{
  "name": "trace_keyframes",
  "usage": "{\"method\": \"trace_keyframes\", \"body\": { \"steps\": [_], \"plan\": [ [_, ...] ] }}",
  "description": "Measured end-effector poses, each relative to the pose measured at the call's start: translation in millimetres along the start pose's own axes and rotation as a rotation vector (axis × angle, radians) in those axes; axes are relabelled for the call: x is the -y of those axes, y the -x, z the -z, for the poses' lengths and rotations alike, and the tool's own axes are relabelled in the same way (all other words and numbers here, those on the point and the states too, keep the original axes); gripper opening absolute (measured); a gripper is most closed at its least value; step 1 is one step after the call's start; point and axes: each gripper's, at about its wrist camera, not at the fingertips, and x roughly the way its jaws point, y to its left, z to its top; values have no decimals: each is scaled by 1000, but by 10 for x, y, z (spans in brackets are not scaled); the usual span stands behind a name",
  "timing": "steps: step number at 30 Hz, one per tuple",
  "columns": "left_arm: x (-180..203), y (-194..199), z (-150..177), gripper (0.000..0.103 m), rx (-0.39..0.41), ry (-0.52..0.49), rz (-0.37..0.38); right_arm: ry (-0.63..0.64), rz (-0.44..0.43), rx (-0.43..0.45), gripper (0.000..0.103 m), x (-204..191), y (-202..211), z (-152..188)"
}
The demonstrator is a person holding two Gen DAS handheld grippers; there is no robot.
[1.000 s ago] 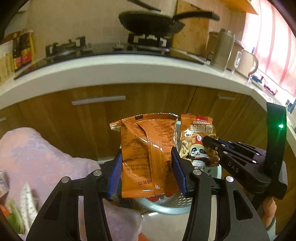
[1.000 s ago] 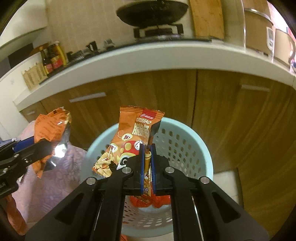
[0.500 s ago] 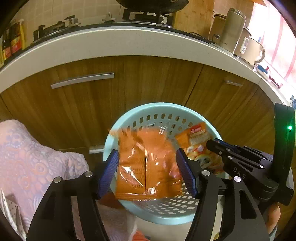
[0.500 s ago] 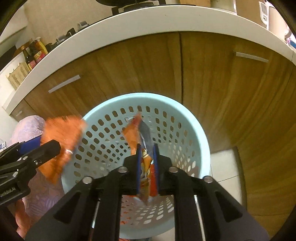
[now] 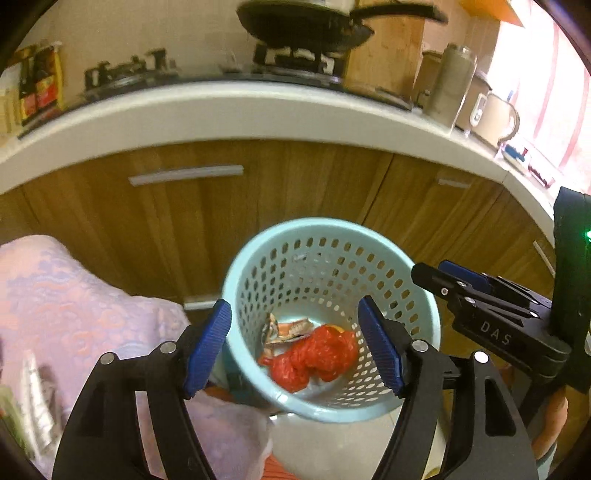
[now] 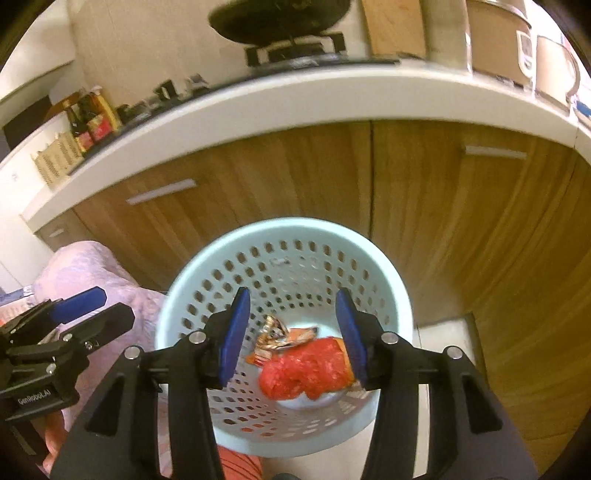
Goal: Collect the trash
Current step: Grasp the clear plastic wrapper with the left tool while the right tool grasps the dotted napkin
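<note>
Leftmost, a pink patterned cloth (image 5: 74,306) lies draped beside the cabinet front, touching the near-left side of the basket; above it, at the counter's (image 5: 258,107) far-left end, dark bottles (image 5: 37,88) stand against the wall; next comes the left gripper (image 5: 295,345), its blue pads (image 5: 208,345) spread wide with nothing between them, hovering over the rim of the pale blue perforated basket (image 5: 421,295); the basket stands on the floor just in front of the wooden cabinet doors (image 5: 177,206), below the counter's front edge; at the basket's bottom lie the task's things: a crumpled snack wrapper (image 5: 286,328) toward the left and a bunched red bag (image 5: 314,360) touching it on the right; on the counter above, a black pan (image 5: 306,26) sits on the stove, blurred; further right, the right gripper (image 6: 291,330) also hangs above the basket, jaws set wide and holding nothing, and in the left wrist view its body shows side-on beyond the basket's right rim; at the counter's right end stand a metal flask (image 5: 448,85) and a cream kettle (image 5: 495,118).
</note>
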Motion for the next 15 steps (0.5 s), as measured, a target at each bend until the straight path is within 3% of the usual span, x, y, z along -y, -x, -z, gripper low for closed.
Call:
{"method": "trace_keyframes", "body": {
  "steps": [8, 15],
  "plan": [
    [-200, 981, 168, 69, 158, 41, -32, 113, -116, 70, 45, -659, 287, -78],
    [-616, 1930, 464, 71, 305, 127, -136, 228, -233, 87, 45, -1422, 368, 13]
  ]
}}
